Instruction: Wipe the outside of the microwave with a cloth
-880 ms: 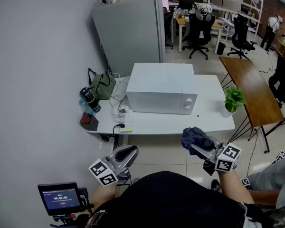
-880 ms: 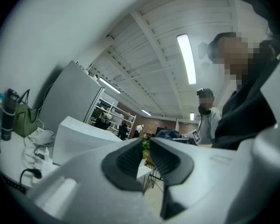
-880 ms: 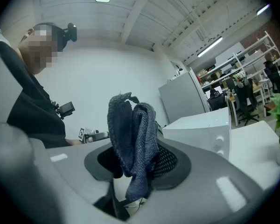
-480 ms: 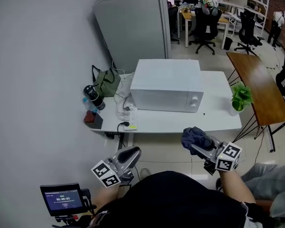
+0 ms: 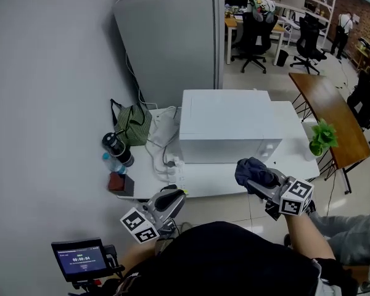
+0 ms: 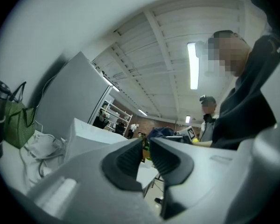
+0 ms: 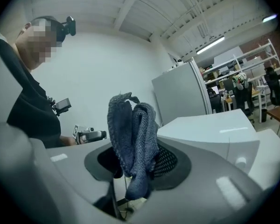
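White table (image 5: 203,177), microwave (image 5: 228,125) on top, green bag (image 5: 131,123), cables (image 5: 163,134), potted plant (image 5: 322,137)

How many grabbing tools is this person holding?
2. The left tool, shut and empty, is lower left; the right tool clamps a dark cloth near the microwave.

Right gripper (image 7: 133,164) clamps bunched blue cloth (image 7: 133,141); white microwave (image 7: 214,132) beyond, apart.
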`<state>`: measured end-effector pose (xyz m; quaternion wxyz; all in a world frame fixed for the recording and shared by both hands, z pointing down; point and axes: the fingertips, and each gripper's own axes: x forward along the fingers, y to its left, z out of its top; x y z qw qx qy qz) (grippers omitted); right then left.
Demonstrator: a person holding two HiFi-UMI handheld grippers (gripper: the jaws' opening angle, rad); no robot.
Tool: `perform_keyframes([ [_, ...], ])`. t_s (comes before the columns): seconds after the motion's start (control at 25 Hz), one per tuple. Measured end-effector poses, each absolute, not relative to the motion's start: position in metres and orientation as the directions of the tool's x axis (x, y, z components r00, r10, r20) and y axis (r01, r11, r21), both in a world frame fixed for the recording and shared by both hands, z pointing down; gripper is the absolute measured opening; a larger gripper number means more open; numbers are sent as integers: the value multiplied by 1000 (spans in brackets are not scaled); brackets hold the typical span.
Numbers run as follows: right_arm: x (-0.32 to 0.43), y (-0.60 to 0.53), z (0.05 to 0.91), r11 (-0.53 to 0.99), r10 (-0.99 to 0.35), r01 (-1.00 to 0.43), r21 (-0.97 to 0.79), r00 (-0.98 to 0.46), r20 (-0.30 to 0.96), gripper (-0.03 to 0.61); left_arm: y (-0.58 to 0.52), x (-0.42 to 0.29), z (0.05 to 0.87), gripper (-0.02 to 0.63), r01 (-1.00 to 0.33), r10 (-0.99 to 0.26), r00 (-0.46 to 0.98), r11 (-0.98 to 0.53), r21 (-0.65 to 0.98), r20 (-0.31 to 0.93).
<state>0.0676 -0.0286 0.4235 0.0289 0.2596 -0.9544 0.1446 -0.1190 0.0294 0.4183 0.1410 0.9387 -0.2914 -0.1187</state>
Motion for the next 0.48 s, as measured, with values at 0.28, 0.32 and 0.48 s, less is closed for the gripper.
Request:
perform_keyframes([
  [0.28,-17,-153,399,826,-525,-560,-71,-809,264,155,-39,-190,415,46,-499,-548,826,-820,281,-133],
  [0.32,-27,-174,395,832,-524,-554,-31,-803,286,155,-43,-197,416,46,-504,-554,821,-816,283,-134],
  [0.48,-76,-269,396,858,-502,-496,130,-760,413,155,-59,-219,420,46,-553,-605,786,-780,294,-129],
])
